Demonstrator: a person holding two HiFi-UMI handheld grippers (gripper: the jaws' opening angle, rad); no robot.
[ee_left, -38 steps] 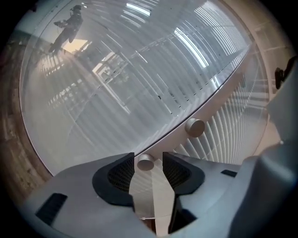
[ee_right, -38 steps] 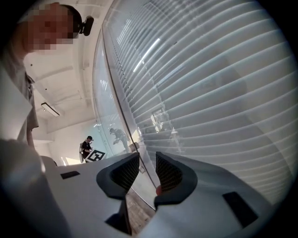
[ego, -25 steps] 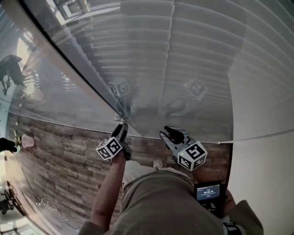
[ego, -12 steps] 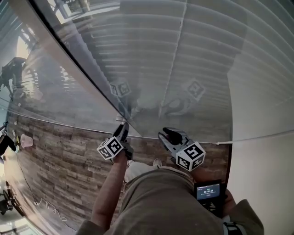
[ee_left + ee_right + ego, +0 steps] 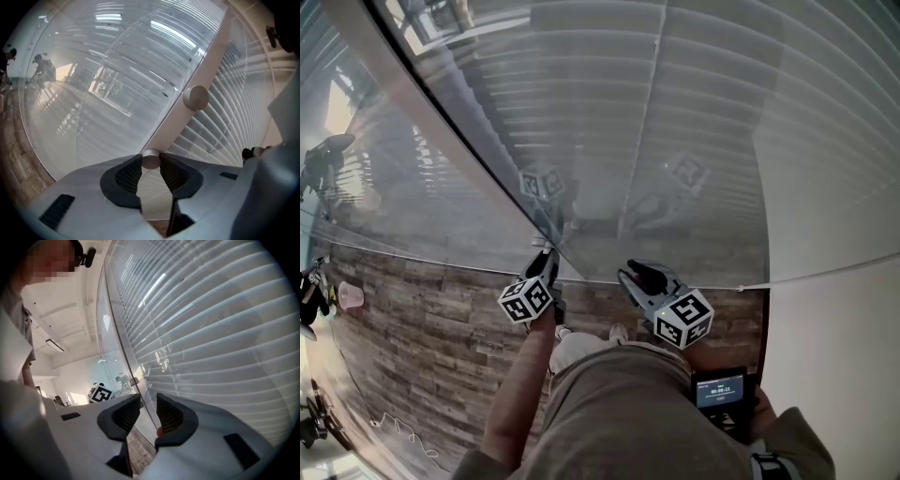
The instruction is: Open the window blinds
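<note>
White slatted blinds (image 5: 581,103) hang shut behind a glass wall. A pale post (image 5: 206,70) between two panes carries two round knobs. My left gripper (image 5: 150,161) has just been closing and now pinches the lower knob (image 5: 150,158) between both pads. The upper knob (image 5: 195,97) sits free above it. In the head view the left gripper (image 5: 547,263) points at the post's foot. My right gripper (image 5: 635,276) hovers beside it, open, with nothing between its pads (image 5: 169,416). In the right gripper view the blinds (image 5: 211,333) fill the scene.
The wood-pattern floor (image 5: 422,319) runs along the glass to the left. A white wall (image 5: 834,356) stands at the right. A small lit screen (image 5: 718,391) hangs at the person's waist. A pale cup (image 5: 349,296) and a thin cable (image 5: 394,422) lie at far left.
The left gripper's marker cube has rolled slightly while the gripper stays at the post. The right gripper has barely moved. The head view has shifted a little.
</note>
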